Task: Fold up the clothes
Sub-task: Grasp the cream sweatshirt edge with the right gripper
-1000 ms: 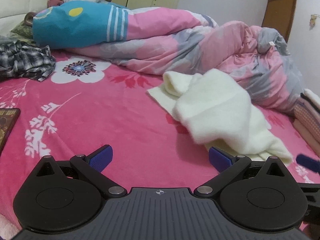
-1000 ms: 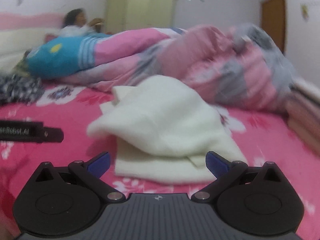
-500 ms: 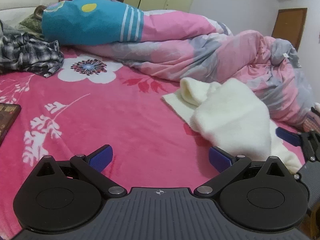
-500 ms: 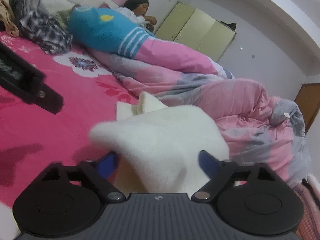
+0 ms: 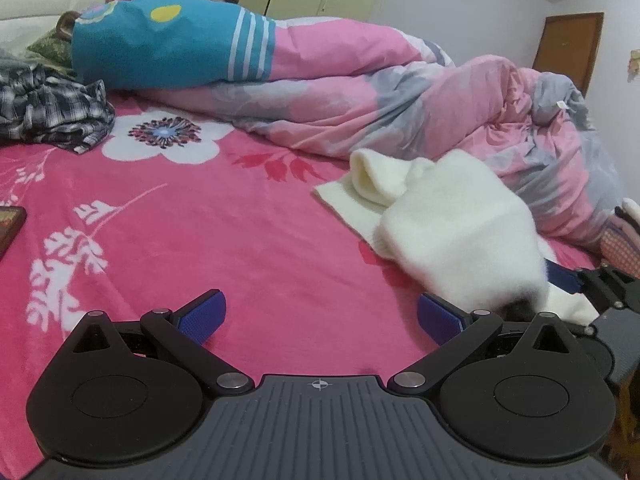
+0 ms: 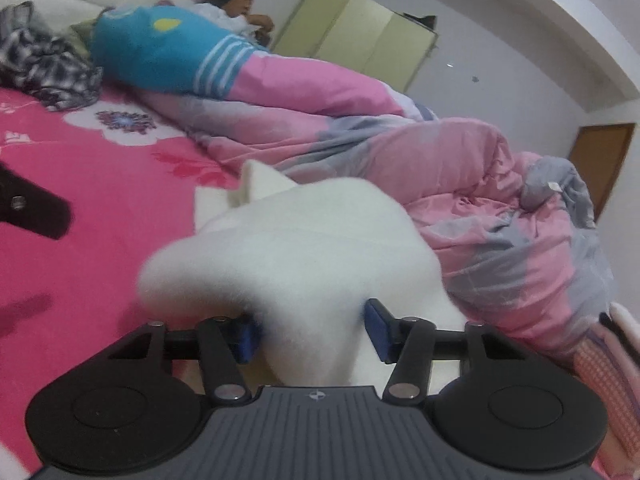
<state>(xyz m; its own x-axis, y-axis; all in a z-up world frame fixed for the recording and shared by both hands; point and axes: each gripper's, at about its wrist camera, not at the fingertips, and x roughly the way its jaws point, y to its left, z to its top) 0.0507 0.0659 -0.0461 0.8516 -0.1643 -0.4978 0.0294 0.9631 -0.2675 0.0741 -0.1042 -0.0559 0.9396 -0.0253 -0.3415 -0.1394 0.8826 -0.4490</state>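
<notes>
The white fleece garment (image 6: 304, 256) is bunched on the pink floral bed (image 5: 200, 240), just in front of a rumpled pink-and-grey quilt (image 5: 400, 108). In the right wrist view its near fold fills the gap of the right gripper (image 6: 314, 332); the fingers (image 6: 378, 328) are closing around it, but the left pad is half buried in blurred fleece, so actual pad contact cannot be confirmed. The garment's lower edge is cut off behind the gripper body. In the left wrist view the left gripper (image 5: 320, 316) is seen spread wide over bare bed cover, nothing between its fingers (image 5: 204, 312). Only this view shows the garment's flat under-layer and rolled cuff, plus the right gripper (image 5: 576, 280) partly hidden at the garment's far right side. A dark object (image 5: 10, 226) is cropped at the left edge and cannot be identified. A plaid garment (image 5: 48, 108) is heaped far left. A person (image 6: 236, 4) is lying behind the quilt, mostly hidden.
</notes>
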